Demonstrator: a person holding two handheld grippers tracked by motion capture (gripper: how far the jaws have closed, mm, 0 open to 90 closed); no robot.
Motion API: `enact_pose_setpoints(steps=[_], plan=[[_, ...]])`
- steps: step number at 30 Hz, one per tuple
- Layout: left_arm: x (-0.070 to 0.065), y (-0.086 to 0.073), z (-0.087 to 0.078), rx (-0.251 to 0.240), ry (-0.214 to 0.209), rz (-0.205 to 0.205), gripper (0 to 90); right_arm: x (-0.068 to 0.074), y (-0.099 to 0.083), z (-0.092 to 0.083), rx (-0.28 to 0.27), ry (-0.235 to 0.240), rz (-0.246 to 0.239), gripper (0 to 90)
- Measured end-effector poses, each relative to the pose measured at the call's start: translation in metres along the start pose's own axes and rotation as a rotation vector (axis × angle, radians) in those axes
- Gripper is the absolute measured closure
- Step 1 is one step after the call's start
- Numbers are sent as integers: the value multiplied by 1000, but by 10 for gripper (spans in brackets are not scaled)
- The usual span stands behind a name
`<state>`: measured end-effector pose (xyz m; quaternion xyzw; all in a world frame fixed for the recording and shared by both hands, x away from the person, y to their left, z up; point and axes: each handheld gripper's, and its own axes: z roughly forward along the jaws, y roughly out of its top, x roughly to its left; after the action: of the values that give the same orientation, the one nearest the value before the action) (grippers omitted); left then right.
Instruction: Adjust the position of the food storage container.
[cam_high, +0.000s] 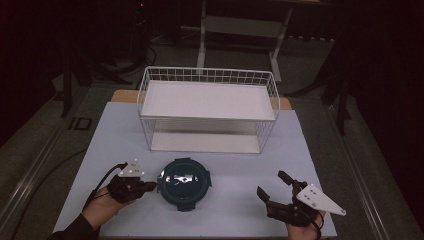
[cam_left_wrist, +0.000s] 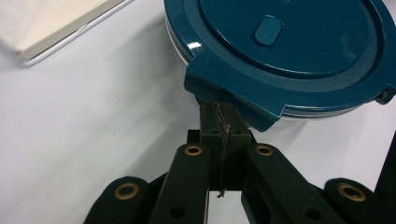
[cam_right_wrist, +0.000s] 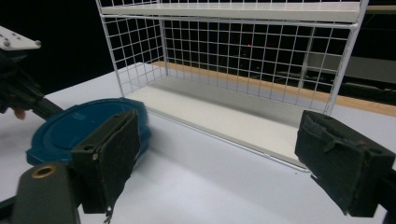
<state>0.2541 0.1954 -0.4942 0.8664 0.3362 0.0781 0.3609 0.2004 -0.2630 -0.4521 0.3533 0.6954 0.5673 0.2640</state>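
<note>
Left side of the table: the left gripper (cam_high: 150, 186) lies low at about nine o'clock of the round teal-lidded container (cam_high: 184, 183). In the left gripper view its jaws are pressed together with nothing between them, their joined tips tucked beneath the lid's latch tab (cam_left_wrist: 233, 100) and seemingly touching its underside.

Centre: the container sits on the white table (cam_high: 240, 165), all latches apparently down, at six o'clock of the white wire shelf rack (cam_high: 207, 110) and apart from it.

Right side: the right gripper (cam_high: 274, 189) rests on the table at about three o'clock of the container, well apart from it, jaws spread wide and empty, aimed toward the rack's lower shelf (cam_right_wrist: 224, 114).

Judgement: the step in hand appears to be prying or nudging the container at its left latch tab; the lid is still seated. The next move calls for a controlled lift of the tab, or a steady push toward the rack, and the container may slide unless the right gripper braces its far side.
</note>
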Motion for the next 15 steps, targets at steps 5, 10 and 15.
enact_pose_setpoints(steps=[5,10,15], plan=[[-6,16,15,-2,-26,18,897,0,0,0,-2,1,0,139],[-14,34,28,-3,-58,47,897,1,0,0,3,4,0,139],[-22,46,41,-7,-88,63,897,1,-1,1,8,7,0,139]])
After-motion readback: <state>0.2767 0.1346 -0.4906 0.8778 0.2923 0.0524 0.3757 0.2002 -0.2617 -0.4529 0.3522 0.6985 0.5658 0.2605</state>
